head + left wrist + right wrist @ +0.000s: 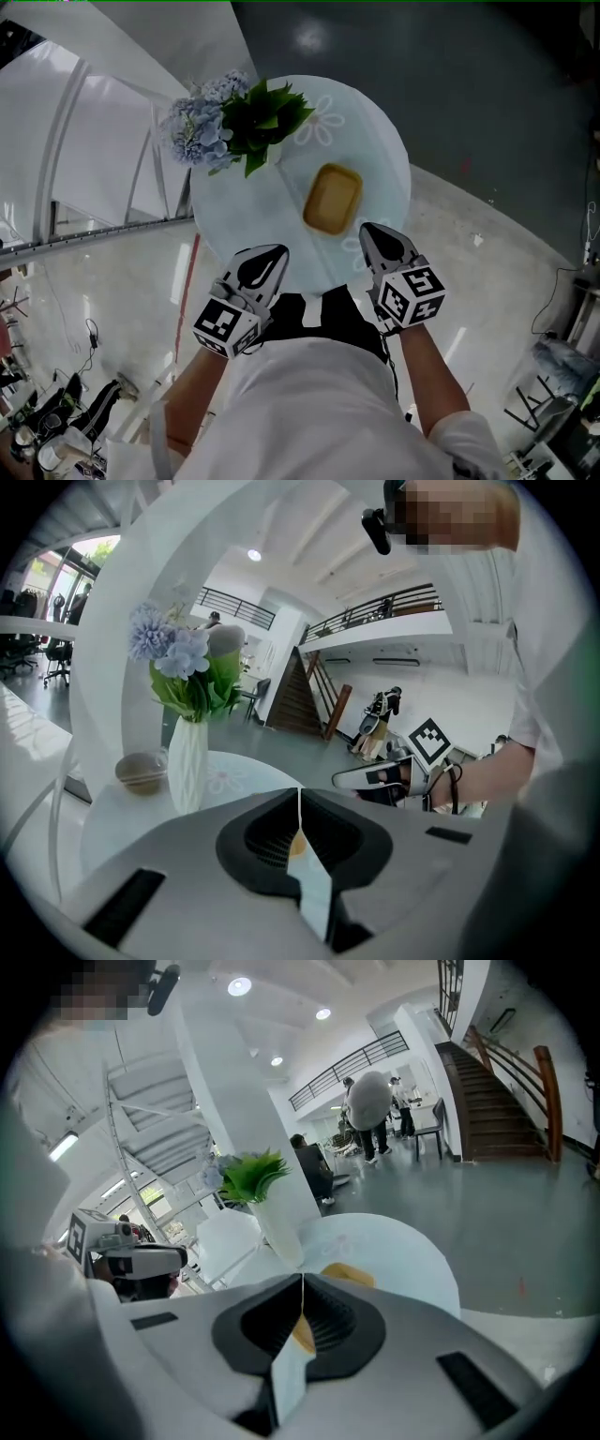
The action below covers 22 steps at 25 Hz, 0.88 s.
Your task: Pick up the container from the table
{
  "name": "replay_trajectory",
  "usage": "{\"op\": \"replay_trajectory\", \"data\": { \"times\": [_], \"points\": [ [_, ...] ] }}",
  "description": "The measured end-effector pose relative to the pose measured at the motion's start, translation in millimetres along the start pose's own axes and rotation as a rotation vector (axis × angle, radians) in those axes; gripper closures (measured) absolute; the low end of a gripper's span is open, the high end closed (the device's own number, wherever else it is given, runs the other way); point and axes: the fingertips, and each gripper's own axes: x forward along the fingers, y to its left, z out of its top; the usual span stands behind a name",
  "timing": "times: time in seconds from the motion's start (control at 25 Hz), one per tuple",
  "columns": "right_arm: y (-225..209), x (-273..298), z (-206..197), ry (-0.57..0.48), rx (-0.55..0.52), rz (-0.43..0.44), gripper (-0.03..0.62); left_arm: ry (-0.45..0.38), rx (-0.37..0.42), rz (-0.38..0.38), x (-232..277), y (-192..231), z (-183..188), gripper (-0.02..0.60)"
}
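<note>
The container [333, 199], a shallow yellow rectangular tub, lay on the round white desk [384, 141] with nothing touching it. Beyond the container and to its left in the head view stood a white vase [277, 1227] of pale blue flowers [197, 122] and green leaves, apart from it. On the near side of the container, the right hand-held gripper [373, 234] hung just short of the near right corner. Its tip was over the desk's edge and its jaws were pressed together with nothing between them. The left hand-held gripper [270, 258] hovered farther from the container, to its near left at the desk's rim, with its jaws likewise together and empty. Both pointed toward the container, and each gripper's own view showed a sliver of its yellow past the closed jaws. A person's white sleeves ran back from both grippers, away from the container.
</note>
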Motion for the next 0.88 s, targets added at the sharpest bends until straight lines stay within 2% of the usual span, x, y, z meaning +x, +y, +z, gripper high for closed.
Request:
{"op": "replay_trajectory", "data": {
  "times": [0.28, 0.88],
  "points": [
    [-33, 34, -20, 0.083, 0.014, -0.02, 0.571, 0.035, -0.043, 0.029, 26, 10, -18, 0.555],
    [-67, 80, -54, 0.185, 0.075, -0.045, 0.569, 0.087, -0.101, 0.039, 39, 26, -42, 0.555]
  ]
}}
